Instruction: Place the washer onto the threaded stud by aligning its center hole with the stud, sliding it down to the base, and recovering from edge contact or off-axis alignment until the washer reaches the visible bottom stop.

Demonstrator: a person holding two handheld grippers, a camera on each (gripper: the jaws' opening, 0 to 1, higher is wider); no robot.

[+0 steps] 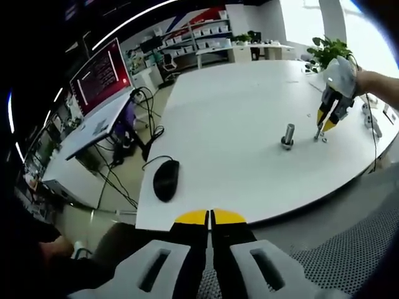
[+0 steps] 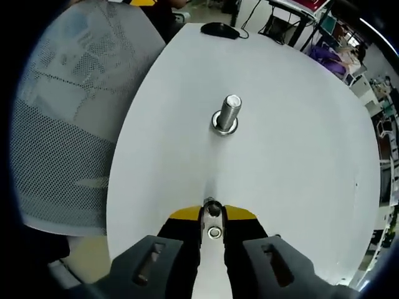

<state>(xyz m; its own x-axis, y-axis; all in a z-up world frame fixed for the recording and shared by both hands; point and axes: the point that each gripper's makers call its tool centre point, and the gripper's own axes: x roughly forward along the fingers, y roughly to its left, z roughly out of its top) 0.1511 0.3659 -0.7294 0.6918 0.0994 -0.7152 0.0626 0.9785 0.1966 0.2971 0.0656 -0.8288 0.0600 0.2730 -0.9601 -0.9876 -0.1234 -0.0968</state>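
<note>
Right hand-held gripper (image 2: 214, 219) pinching washer (image 2: 214, 232) near upright threaded stud (image 2: 228, 112) on desk (image 2: 299, 156); left hand-held gripper (image 1: 211, 218) pressed together.

In the left gripper view, the small part at the tips of the right gripper (image 1: 322, 132) is showing too small to identify. The hardware (image 1: 372, 119) beyond it is running blurred toward the table's (image 1: 237, 124) edge. In the right gripper view, the jaws are covering the sides of the washer (image 2: 214, 232). The mouse (image 2: 219, 29) is lying partly cut off near the frame's top.
</note>
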